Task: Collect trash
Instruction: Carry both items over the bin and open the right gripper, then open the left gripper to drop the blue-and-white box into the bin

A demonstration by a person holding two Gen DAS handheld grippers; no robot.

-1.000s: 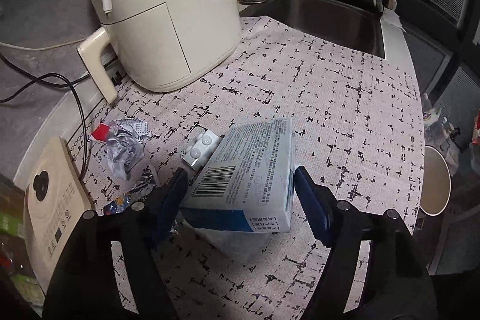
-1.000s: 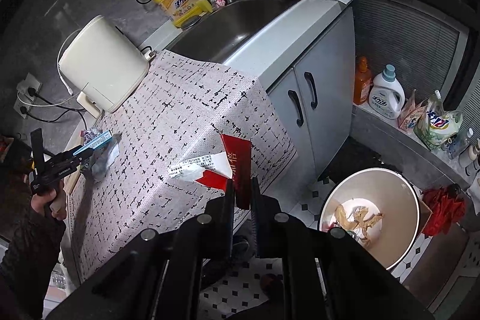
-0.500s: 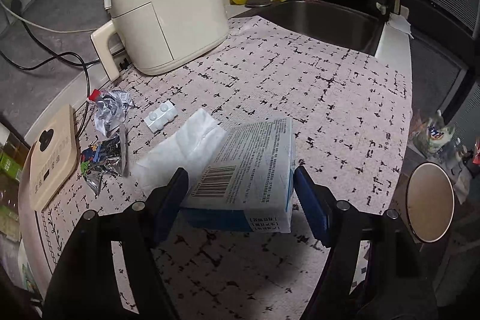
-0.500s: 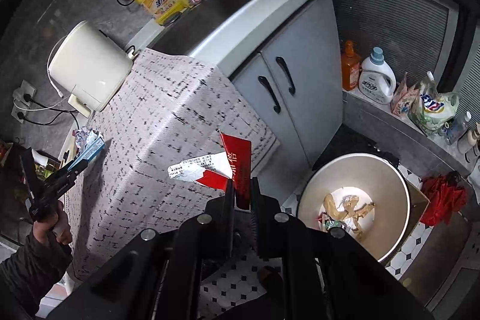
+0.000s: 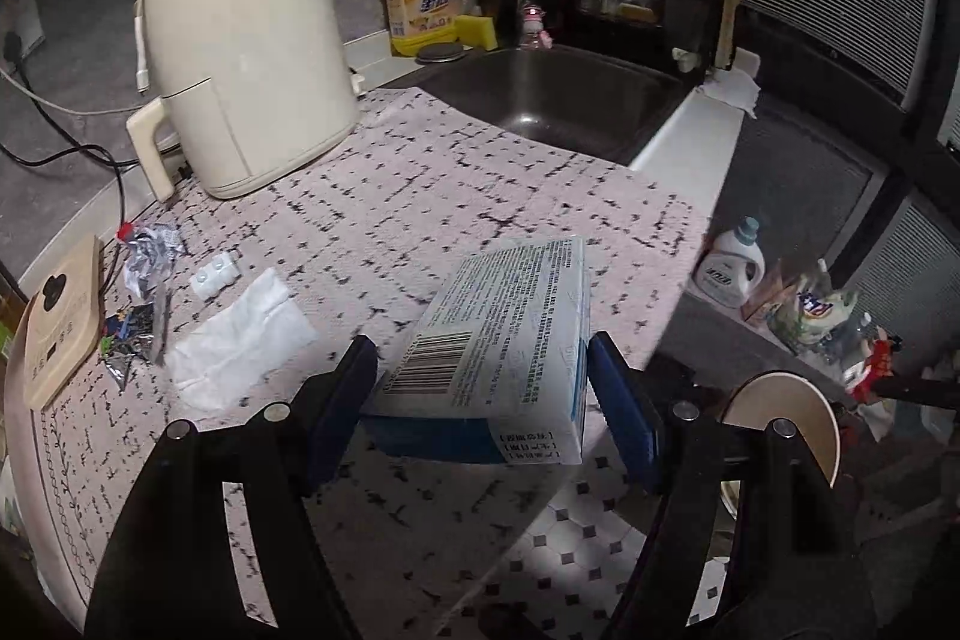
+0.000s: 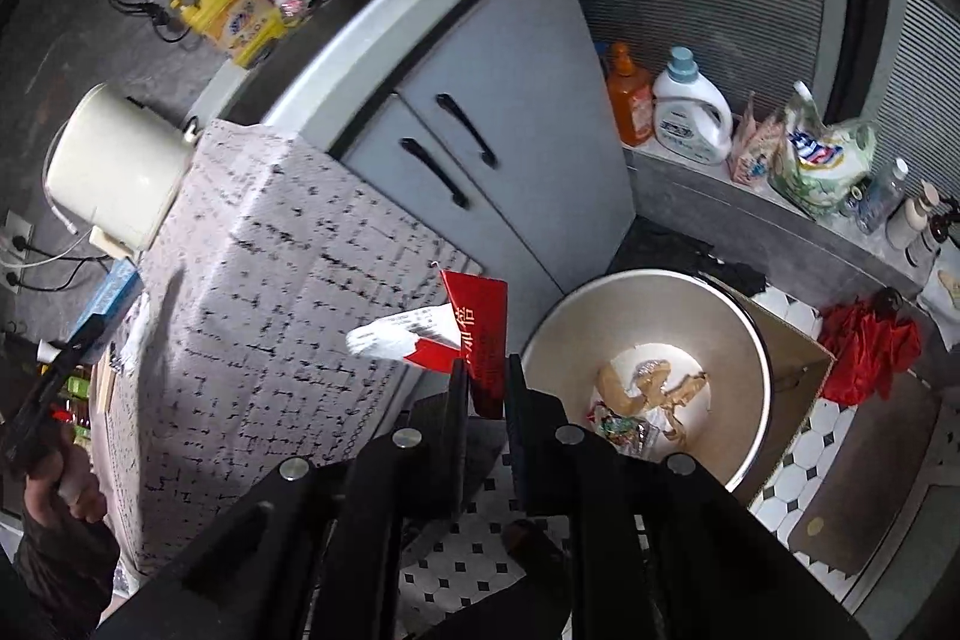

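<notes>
Right wrist view: right gripper (image 6: 485, 383) is opening around the red wrapper (image 6: 480, 334); release over the bin (image 6: 645, 382). Left gripper (image 5: 483, 376) clamps the box (image 5: 504, 334).

The box (image 5: 498, 340) sits between the left gripper (image 5: 480, 388) fingers, above the counter's near edge. Ahead and left on the counter lie a tissue (image 5: 240, 340) and wrappers (image 5: 147, 256) (fryer (image 5: 246, 46) behind them). The bin (image 6: 648, 376) stands right of the right gripper (image 6: 483, 388), on the floor.
</notes>
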